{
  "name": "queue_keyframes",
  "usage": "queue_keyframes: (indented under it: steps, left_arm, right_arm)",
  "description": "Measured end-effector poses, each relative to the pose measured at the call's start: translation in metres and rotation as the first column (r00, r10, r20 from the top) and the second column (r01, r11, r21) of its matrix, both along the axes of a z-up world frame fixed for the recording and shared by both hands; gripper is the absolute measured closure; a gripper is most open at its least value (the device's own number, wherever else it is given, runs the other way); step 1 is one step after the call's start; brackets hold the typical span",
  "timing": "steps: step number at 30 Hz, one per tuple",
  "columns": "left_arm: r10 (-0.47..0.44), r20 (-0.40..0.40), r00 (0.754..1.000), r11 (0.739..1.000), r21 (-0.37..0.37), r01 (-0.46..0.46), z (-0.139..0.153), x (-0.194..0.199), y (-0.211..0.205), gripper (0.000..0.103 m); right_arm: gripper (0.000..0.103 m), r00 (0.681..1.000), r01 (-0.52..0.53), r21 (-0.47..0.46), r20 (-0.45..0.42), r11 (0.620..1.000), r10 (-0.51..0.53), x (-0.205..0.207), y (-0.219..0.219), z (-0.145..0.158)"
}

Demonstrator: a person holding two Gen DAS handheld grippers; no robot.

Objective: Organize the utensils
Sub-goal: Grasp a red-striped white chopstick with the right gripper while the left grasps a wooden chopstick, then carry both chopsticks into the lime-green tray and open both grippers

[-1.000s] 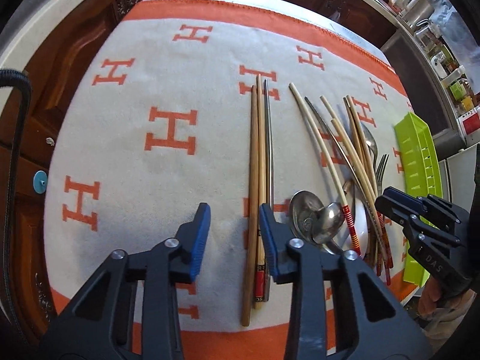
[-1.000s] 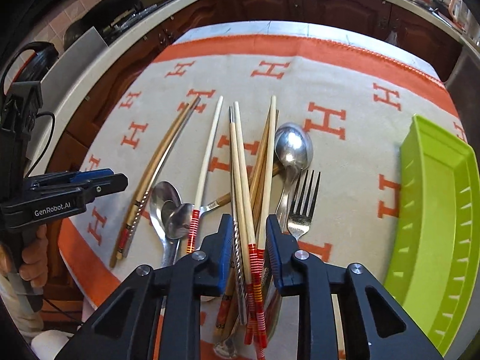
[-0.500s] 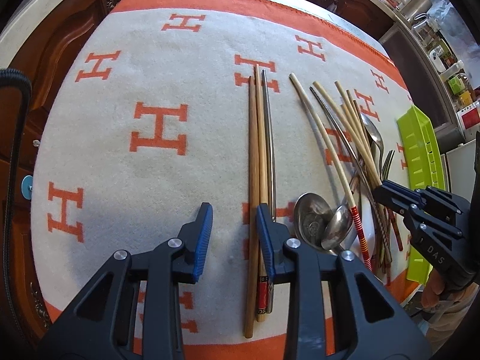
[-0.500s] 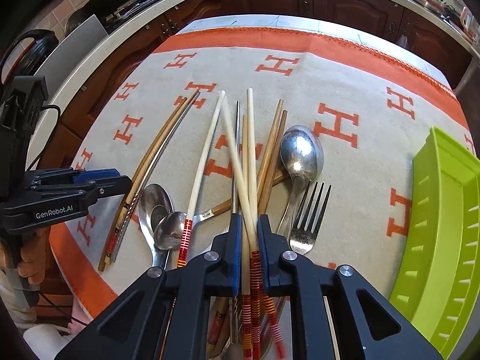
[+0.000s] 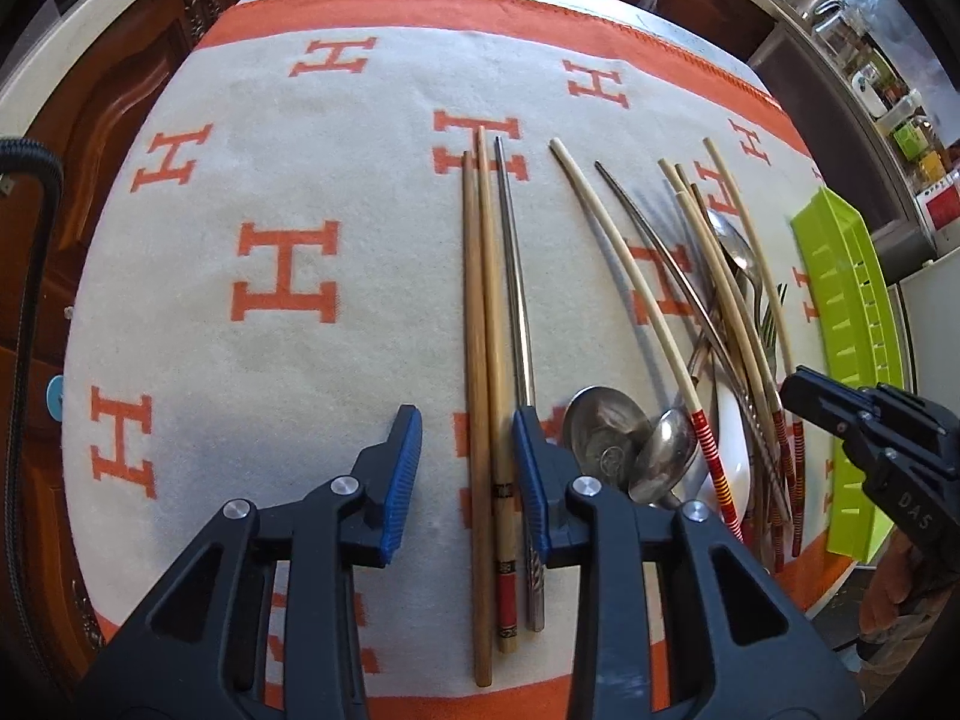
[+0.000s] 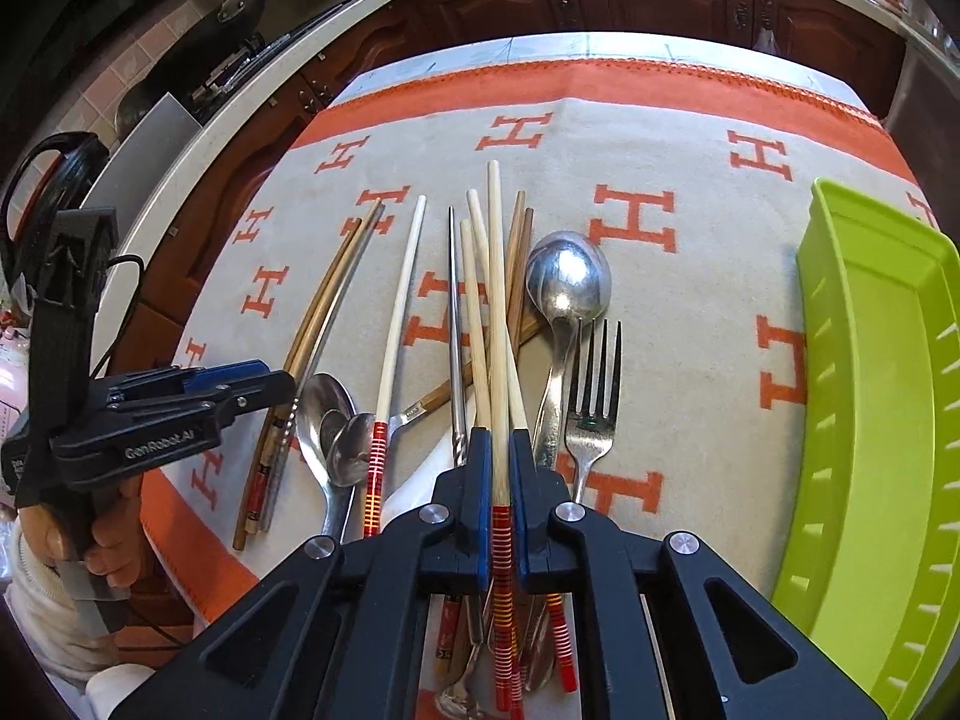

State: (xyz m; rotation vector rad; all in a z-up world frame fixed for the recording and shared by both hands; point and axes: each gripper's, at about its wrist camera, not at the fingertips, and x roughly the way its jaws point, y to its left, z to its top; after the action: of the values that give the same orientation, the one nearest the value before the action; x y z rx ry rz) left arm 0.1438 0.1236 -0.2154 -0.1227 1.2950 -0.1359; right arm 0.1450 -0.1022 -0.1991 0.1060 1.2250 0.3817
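Above the pile, right gripper (image 6: 499, 468) pinches pale chopstick (image 6: 495, 300).

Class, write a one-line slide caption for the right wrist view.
Right gripper shut on a pale red-banded chopstick above mixed utensils, green tray alongside.

Bright daylight is falling evenly across the cloth (image 5: 288, 312), casting soft shadows beside the chopsticks (image 5: 648, 300). Glare is glinting off the spoon (image 6: 567, 282). Fisheye distortion is bending the edges; corners are vignetting black.
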Motion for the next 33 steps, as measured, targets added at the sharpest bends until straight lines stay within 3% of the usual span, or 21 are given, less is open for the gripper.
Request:
queue_keyframes:
  steps: [2,3,11,22,26,33]
  left_arm:
    - [0.004,-0.003,1.0,1.0,-0.009,-0.004,0.0,0.002,0.0,0.082]
    - [0.005,-0.01,1.0,1.0,-0.023,-0.005,-0.001,0.002,0.001,0.092]
    - [0.047,-0.019,0.999,0.994,-0.101,-0.048,0.0,-0.003,0.013,0.097]
    - [0.068,-0.026,0.997,0.992,-0.103,-0.07,0.007,-0.018,0.015,0.1]
    - [0.062,0.003,0.998,0.992,-0.108,-0.061,0.026,-0.024,0.007,0.1]
    - [-0.022,0.084,0.996,0.986,-0.165,0.036,0.083,-0.036,-0.034,0.1]
  right_arm:
    - [0.098,1.0,0.004,0.012,0.009,1.0,-0.004,-0.003,-0.002,0.005]
    - [0.098,1.0,0.009,0.019,0.015,1.0,-0.009,-0.004,-0.004,0.008]
    - [0.098,0.998,0.054,0.081,0.016,0.995,-0.056,-0.014,-0.018,0.023]
    - [0.098,0.992,0.12,0.126,0.018,0.985,-0.123,-0.036,-0.049,0.03]
    - [0.098,0.988,0.148,0.139,0.028,0.979,-0.153,-0.047,-0.064,0.035]
    - [0.098,0.973,0.218,0.159,0.037,0.963,-0.226,-0.065,-0.103,0.051]
